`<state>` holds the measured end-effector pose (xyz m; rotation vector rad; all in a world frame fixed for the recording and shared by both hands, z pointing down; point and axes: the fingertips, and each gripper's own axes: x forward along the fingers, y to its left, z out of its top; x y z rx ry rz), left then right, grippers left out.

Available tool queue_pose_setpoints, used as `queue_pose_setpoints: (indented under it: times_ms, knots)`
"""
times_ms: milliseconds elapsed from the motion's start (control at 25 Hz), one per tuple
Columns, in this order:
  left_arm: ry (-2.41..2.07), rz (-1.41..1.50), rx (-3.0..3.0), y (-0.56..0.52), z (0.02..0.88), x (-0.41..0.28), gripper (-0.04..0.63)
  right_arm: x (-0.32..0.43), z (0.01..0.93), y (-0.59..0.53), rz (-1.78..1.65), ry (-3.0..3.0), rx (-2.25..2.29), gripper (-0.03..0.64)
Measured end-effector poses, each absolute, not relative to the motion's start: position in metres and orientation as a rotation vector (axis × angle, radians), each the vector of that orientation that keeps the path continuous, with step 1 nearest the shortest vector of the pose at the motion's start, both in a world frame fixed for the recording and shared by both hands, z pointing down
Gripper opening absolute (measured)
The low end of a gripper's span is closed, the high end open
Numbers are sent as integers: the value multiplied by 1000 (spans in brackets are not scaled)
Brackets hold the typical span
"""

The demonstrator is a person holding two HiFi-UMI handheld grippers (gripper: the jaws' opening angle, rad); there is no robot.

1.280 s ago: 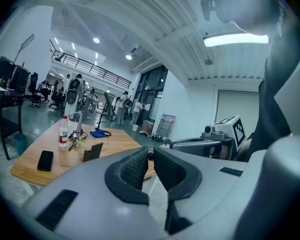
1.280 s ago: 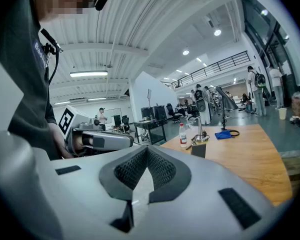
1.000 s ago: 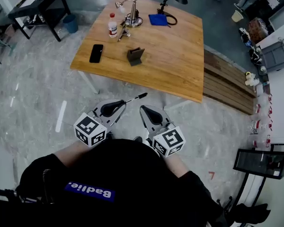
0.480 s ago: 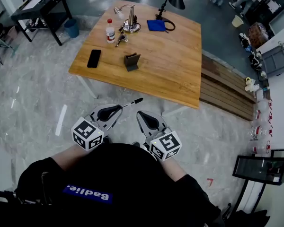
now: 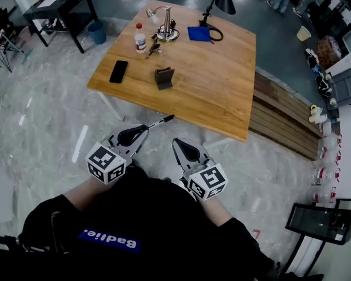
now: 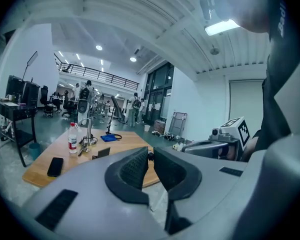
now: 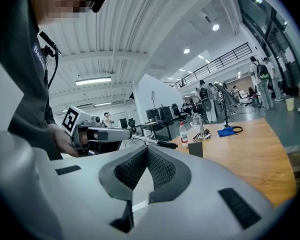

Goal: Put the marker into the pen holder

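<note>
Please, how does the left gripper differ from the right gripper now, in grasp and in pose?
The left gripper has its fingers shut on the marker; the right gripper has its fingers shut on nothing. The marker in the left gripper juts toward the table; the right gripper lies lower in the head view, farther from the table edge. Both are held near the person's body, short of the table.

1. You're in a big lab-style hall: high ribbed ceiling [image 6: 120, 9], strip light [image 6: 221, 27], railed mezzanine [image 6: 97, 75].
2. Polished floor [image 5: 41, 133] around you, black work desk [image 5: 61, 4], monitors [image 6: 17, 90], people [image 6: 87, 91] milling about.
</note>
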<state>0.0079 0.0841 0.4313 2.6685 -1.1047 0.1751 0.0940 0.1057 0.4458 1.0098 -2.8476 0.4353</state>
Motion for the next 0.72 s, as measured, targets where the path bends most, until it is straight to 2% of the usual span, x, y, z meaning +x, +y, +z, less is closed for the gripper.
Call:
queue_pose_setpoints:
  times_ms: [720]
  knots:
    - [-982,144,2738,-82,439,-54,44,42,451,-41,460,-2709,1191,3]
